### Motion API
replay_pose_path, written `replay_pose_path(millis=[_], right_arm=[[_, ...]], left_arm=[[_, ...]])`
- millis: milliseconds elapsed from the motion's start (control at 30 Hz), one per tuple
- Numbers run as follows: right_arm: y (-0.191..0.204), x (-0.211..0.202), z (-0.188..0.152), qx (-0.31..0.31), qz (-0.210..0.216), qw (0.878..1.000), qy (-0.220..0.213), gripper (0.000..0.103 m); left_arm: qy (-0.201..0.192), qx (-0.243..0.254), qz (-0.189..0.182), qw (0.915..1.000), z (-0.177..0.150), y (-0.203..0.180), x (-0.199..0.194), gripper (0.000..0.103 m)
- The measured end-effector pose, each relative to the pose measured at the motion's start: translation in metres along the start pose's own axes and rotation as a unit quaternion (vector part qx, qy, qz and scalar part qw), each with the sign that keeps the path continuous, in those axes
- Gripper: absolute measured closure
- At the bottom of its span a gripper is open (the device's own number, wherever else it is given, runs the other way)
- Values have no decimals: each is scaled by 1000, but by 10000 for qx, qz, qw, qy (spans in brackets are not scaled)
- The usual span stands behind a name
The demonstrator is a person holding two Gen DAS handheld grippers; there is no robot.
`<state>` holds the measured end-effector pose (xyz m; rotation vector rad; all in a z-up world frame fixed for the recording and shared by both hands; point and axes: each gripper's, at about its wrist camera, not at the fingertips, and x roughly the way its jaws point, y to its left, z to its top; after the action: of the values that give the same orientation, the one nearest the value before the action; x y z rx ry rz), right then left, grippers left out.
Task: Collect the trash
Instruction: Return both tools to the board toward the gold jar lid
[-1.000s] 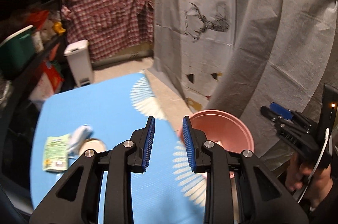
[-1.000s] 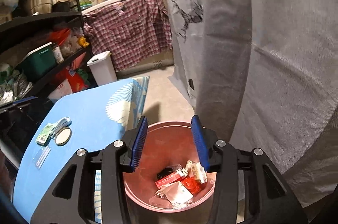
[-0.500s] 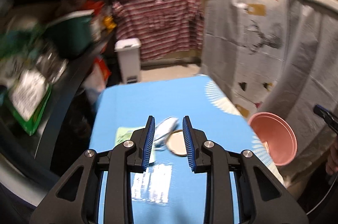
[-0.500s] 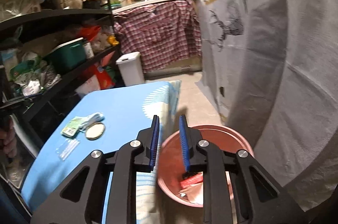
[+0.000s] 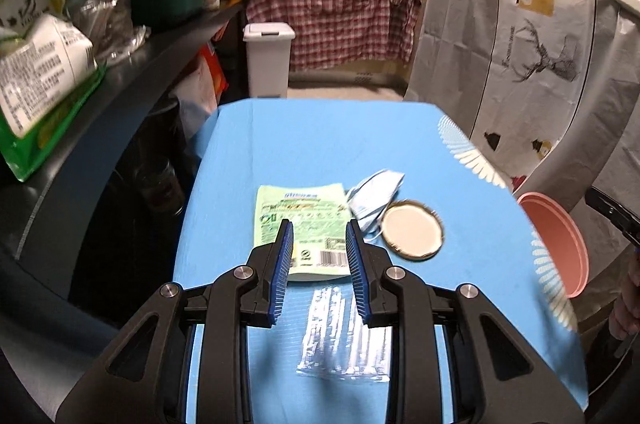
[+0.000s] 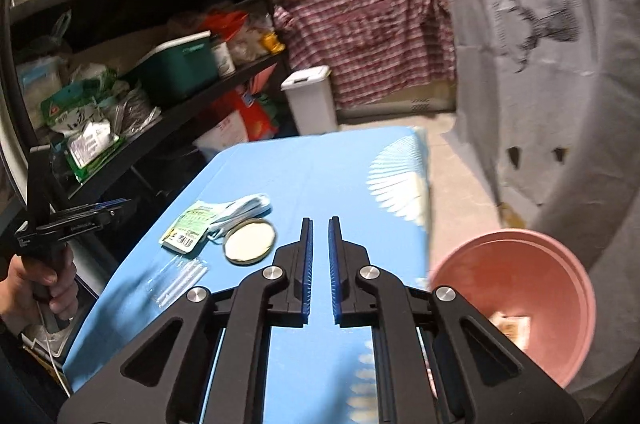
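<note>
Since a second ago both views have swung from the pink bin toward the blue table (image 5: 320, 144): the left gripper (image 5: 320, 256), which then looked past the table edge at the bin, now hangs tilted down over the trash on the cloth, and the right gripper (image 6: 319, 264), which then stood spread wide right above the bin's contents, now points across the table with the bin off to its lower right. The pink bin (image 6: 520, 284) stands beside the table's right edge, a few wrappers visible at its bottom. On the table, the green packet (image 5: 300, 216) lies flat with its barcode end between the left gripper's blue pads; those jaws stand partly apart, pressing on nothing. Just right of the packet, a crumpled white face mask (image 5: 374, 196) overlaps the packet's corner and touches the round metal lid (image 5: 412, 230). Nearer the camera, a clear plastic sleeve (image 5: 344, 336) lies under the left gripper's frame. The right gripper's jaws have just been closing and now stand nearly together with nothing between them. In the right view a hand (image 6: 36, 284) grips the left tool's handle at the table's left side.
</note>
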<state>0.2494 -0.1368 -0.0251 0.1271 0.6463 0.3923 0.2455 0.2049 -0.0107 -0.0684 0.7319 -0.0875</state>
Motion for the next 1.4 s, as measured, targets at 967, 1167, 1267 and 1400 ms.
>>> replay_pose_path(millis=[967,1167,1267,1400], right_arm=[[43,170,-21,-10,393,9871,1552,71],[49,170,-21,-175,264,9871,1569,70],[48,170,-21,-148,229,9873,1566,74],[44,170,-21,-100,131,9875,1568,84]], left_arm=[[860,-850,-252,9923,-20,54,97,45],[885,-930,-535,9903,-19,49,98,46],[842,-865,-669,9904,-19,42,94,50],[766,-777,-793,9909,-16,37,87,57]])
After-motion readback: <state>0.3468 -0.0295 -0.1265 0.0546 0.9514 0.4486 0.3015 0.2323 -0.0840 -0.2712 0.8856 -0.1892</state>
